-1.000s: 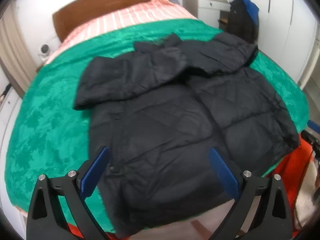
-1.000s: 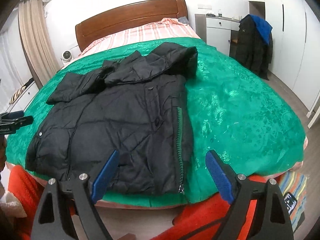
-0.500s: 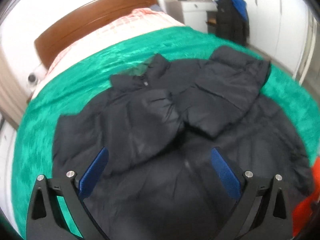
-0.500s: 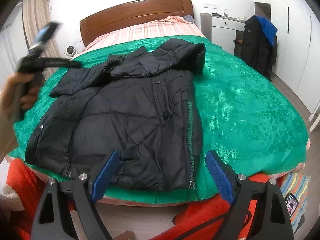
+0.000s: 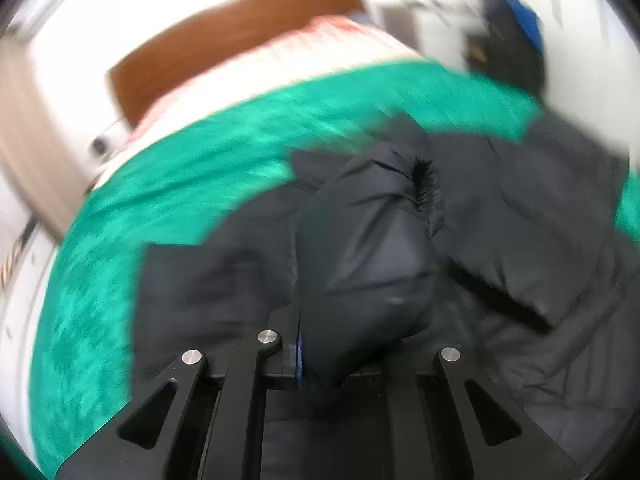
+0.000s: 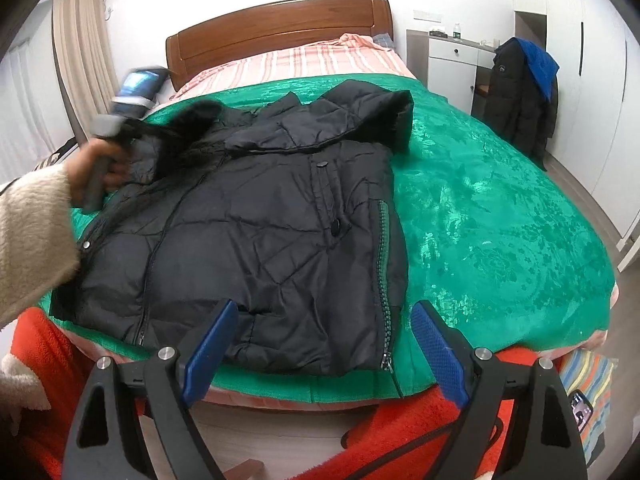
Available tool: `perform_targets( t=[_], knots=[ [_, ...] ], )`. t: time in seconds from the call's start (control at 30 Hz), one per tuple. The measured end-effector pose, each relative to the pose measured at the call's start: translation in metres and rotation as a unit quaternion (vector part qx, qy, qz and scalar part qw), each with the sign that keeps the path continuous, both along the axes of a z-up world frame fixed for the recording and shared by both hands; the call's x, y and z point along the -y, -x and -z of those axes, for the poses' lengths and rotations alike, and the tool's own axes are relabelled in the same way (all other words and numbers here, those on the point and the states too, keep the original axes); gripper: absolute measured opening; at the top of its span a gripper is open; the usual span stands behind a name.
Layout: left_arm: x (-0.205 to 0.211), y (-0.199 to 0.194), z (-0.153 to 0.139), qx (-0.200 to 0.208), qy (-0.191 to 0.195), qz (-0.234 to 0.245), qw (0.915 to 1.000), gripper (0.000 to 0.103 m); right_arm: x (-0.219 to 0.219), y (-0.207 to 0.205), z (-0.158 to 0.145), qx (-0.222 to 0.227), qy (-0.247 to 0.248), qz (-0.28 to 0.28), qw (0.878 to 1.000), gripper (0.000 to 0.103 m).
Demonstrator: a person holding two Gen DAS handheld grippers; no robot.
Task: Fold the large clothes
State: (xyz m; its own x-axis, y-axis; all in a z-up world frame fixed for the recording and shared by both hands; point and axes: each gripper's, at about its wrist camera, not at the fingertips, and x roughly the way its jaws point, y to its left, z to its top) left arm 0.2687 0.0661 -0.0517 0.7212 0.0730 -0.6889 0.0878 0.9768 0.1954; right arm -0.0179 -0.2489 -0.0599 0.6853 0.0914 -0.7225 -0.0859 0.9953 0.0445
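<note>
A large black puffer jacket (image 6: 256, 232) lies on the green bedspread (image 6: 500, 208), front up, zipper along its right edge. My left gripper (image 5: 320, 344) is shut on the jacket's left sleeve (image 5: 368, 264) and holds it lifted off the jacket; the view is blurred. In the right wrist view the left gripper (image 6: 116, 136) is at the jacket's far left by the fur-trimmed hood. My right gripper (image 6: 324, 344) is open and empty, hovering at the foot of the bed over the jacket's hem.
A wooden headboard (image 6: 280, 36) and striped pink sheet (image 6: 304, 64) lie at the far end. A white cabinet (image 6: 452, 68) and a chair with a dark coat (image 6: 520, 96) stand right. Red fabric (image 6: 400, 432) lies below the bed edge.
My left gripper moved in over the jacket, shut on the left sleeve and lifted it. My right gripper stayed open at the foot of the bed.
</note>
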Motion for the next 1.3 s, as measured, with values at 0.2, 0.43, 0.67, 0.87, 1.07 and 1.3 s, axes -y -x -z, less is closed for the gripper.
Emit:
perform_targets(
  t=[0.2, 0.43, 0.67, 0.87, 1.07, 1.3],
  knots=[
    [-0.183, 0.065, -0.062, 0.076, 0.07, -0.193, 0.9757, 0.01, -0.013, -0.002, 0.0, 0.006, 0.007, -0.014, 1.0, 0.087],
    [-0.348, 0.144, -0.005, 0.046, 0.067, -0.421, 0.9033, 0.009, -0.028, -0.002, -0.003, 0.005, 0.024, -0.038, 0.999, 0.087],
    [-0.389, 0.176, 0.088, -0.032, 0.102, -0.475, 0.8737, 0.01, -0.027, -0.027, -0.045, 0.048, 0.167, -0.073, 0.982, 0.087],
    [-0.38, 0.19, 0.097, -0.043, 0.097, -0.487, 0.8671, 0.084, -0.061, -0.114, -0.082, 0.053, 0.192, -0.175, 0.964, 0.102],
    [-0.344, 0.23, 0.073, -0.01, 0.173, -0.454, 0.874, 0.088, -0.143, -0.219, -0.006, 0.019, 0.172, -0.268, 0.948, 0.102],
    [-0.279, 0.264, 0.064, -0.008, 0.198, -0.397, 0.8963, 0.09, -0.138, -0.294, 0.023, 0.017, 0.141, -0.144, 0.979, 0.034]
  ],
)
